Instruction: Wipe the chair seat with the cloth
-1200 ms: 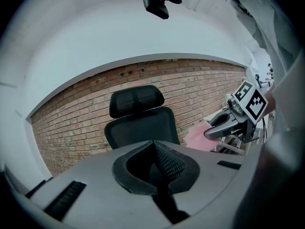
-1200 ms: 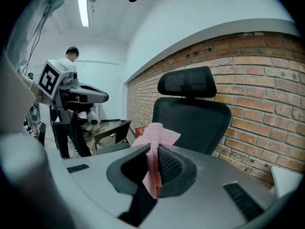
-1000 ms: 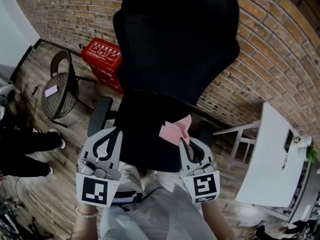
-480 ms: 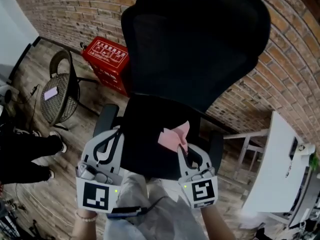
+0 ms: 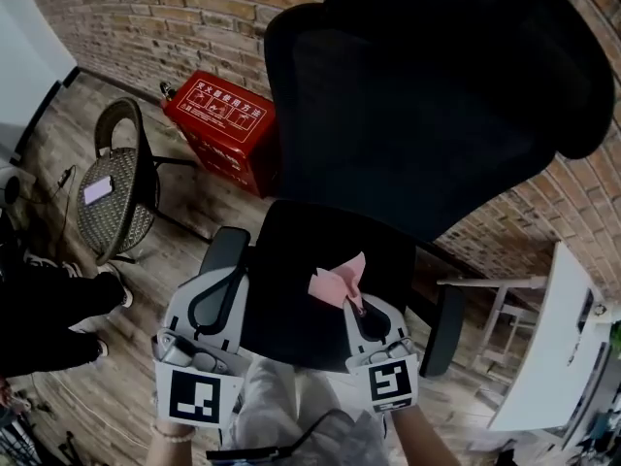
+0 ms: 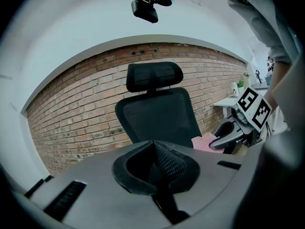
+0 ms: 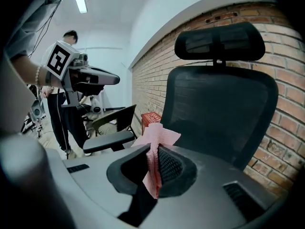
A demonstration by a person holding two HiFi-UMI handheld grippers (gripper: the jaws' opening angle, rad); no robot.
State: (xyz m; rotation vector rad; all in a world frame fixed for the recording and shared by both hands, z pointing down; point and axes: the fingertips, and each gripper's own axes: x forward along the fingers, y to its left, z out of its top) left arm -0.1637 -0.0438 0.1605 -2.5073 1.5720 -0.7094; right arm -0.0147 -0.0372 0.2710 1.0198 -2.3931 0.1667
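Note:
A black office chair stands before me, its seat below a tall mesh backrest. My right gripper is shut on a pink cloth, which it holds just above the seat's right front part. The right gripper view shows the cloth pinched between the pads, its loose end fanned out on top. My left gripper hovers by the chair's left armrest, shut on nothing. In the left gripper view its pads meet, and the right gripper with the cloth shows at the right.
A red box stands against the brick wall behind the chair. A wicker chair is at the left, with a person's dark-trousered legs nearby. A white table stands at the right. The floor is wood planks.
The chair has shifted right and grown larger in the head view. Both grippers keep much the same pose, and the cloth stays in the right one over the seat.

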